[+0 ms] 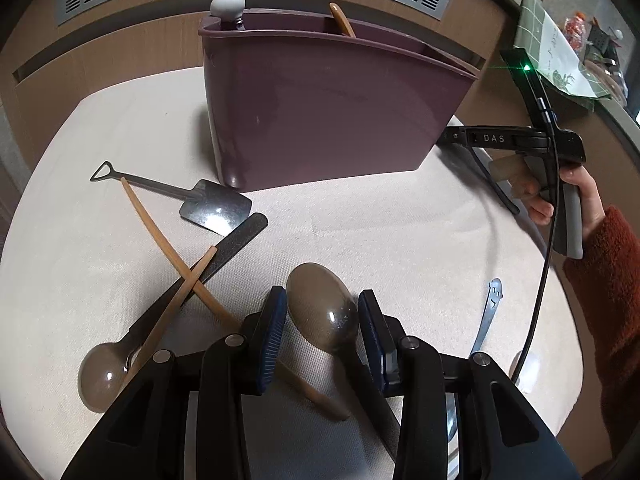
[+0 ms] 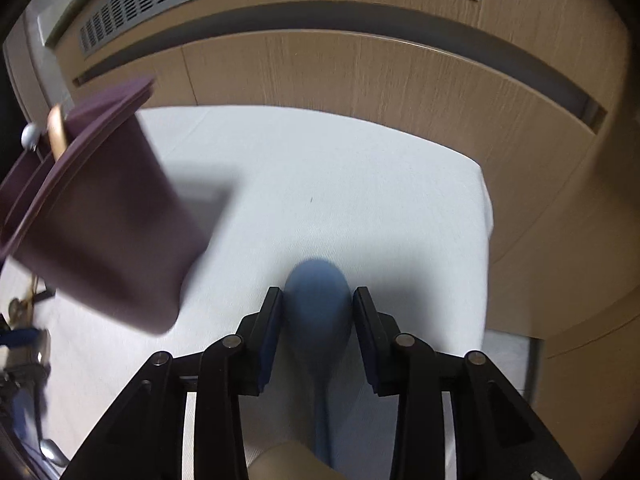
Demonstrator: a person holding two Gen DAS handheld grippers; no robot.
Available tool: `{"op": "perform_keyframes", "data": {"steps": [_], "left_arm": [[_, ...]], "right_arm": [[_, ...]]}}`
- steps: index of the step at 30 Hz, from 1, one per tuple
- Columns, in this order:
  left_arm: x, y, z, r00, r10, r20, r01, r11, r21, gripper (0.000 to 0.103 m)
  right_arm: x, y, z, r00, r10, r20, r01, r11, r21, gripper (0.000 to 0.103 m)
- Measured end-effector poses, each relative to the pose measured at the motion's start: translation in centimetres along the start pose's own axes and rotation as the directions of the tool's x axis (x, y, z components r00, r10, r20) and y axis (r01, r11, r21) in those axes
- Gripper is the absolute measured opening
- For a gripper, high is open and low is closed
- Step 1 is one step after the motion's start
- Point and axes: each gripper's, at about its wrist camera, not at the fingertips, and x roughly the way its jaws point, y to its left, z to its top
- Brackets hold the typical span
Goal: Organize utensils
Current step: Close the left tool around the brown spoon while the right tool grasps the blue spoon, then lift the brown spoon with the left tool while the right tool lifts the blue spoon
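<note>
The purple caddy (image 1: 320,104) stands on the cloth-covered counter (image 1: 400,232) and serves as the landmark. 2 items already stand inside it: a white-knobbed utensil (image 1: 227,4) at its left end and a wooden handle (image 1: 342,20) toward its middle. Most of the work remains. In front of the caddy, to the left, lie a small metal shovel-shaped spoon (image 1: 208,204), a black flat-handled spoon (image 1: 168,300) and 2 crossed wooden sticks (image 1: 172,276). Farther in front and to the right lies a thin metal utensil with a face cut-out (image 1: 490,308). The left gripper (image 1: 322,320) is in front of the caddy with its jaws clamped on the bowl of a translucent brown spoon (image 1: 320,308), so that spoon is held rather than stored. The right gripper (image 2: 316,312) is to the right of the caddy; a blue spoon (image 2: 318,300) sits bowl-forward between its jaws, both pads appear to touch it, and the view is motion-blurred. Judged from this layout, 2 utensils are sorted, 2 are in hand, and at least 5 await pickup.
</note>
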Motion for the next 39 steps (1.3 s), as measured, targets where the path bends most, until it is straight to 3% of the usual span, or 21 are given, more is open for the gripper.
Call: {"op": "perform_keyframes", "data": {"steps": [4,8,12,17,25,26,27,29,34,39], "left_arm": [[-0.1,-0.3,-0.1,1.000,0.026,0.008,-0.026,1.000,-0.012,0.038],[-0.1,-1.4,-0.6,0.995,0.089,0.037,-0.090,0.996,0.015,0.036],[-2.1,-1.1,-0.5,0.994,0.042,0.099,-0.038,0.998,-0.040,0.036],[-6.5,-1.8,-0.5,0.974,0.036,0.225,-0.035,0.999,-0.008,0.036],[-10.3,-2.1,-0.6,0.943,0.030,0.330,-0.045,0.998,0.036,0.032],[-10.5,-2.1,-0.4,0.941,0.031,0.338,-0.046,0.998,0.037,0.010],[-10.7,-2.0,-0.2,0.940,0.036,0.341,-0.051,0.998,0.036,0.001],[-10.9,-1.6,0.1,0.937,0.039,0.346,-0.052,0.998,0.029,0.001],[-10.7,-0.4,0.2,0.943,0.042,0.330,-0.042,0.999,-0.008,0.001],[-7.8,1.7,0.3,0.974,0.000,0.227,0.022,0.995,-0.095,0.010]], "right_arm": [[-1.6,0.6,-0.8,0.997,-0.060,0.057,0.059,0.998,0.023,0.031],[-6.1,1.1,-2.9,0.987,-0.062,0.147,0.048,0.994,0.096,0.031],[-11.8,3.0,-5.0,0.962,-0.065,0.265,0.037,0.993,0.109,0.031],[-17.6,6.3,-7.4,0.917,-0.067,0.392,0.055,0.998,0.042,0.031],[-19.2,10.8,-8.2,0.900,-0.032,0.435,0.052,0.998,-0.034,0.031],[-19.2,11.1,-8.1,0.900,-0.031,0.435,0.054,0.998,-0.042,0.031],[-19.3,11.5,-8.1,0.900,-0.027,0.435,0.053,0.997,-0.048,0.031],[-19.4,11.9,-8.0,0.900,-0.022,0.436,0.050,0.997,-0.053,0.031],[-19.3,12.2,-7.6,0.901,-0.013,0.433,0.042,0.997,-0.059,0.031],[-19.4,12.3,-8.0,0.907,0.001,0.421,0.033,0.997,-0.075,0.031]]}}
